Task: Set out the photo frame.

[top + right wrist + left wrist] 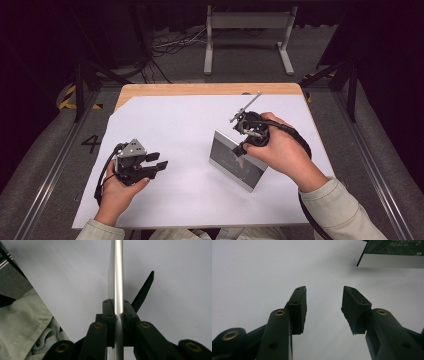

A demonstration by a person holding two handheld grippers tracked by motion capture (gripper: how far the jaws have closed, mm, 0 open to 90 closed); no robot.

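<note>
My right gripper (pixel 118 315) clamps the thin silver-edged dark picture frame (pixel 235 159) – upright, back strut out; left gripper (pixel 324 308) jaws released.

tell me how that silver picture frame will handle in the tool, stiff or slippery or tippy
The picture frame is probably stiff: its silver edge stays straight between the right tool's shut pads. That smooth metal may slip. Its thin fold-out stand suggests it tips easily when nudged.
</note>
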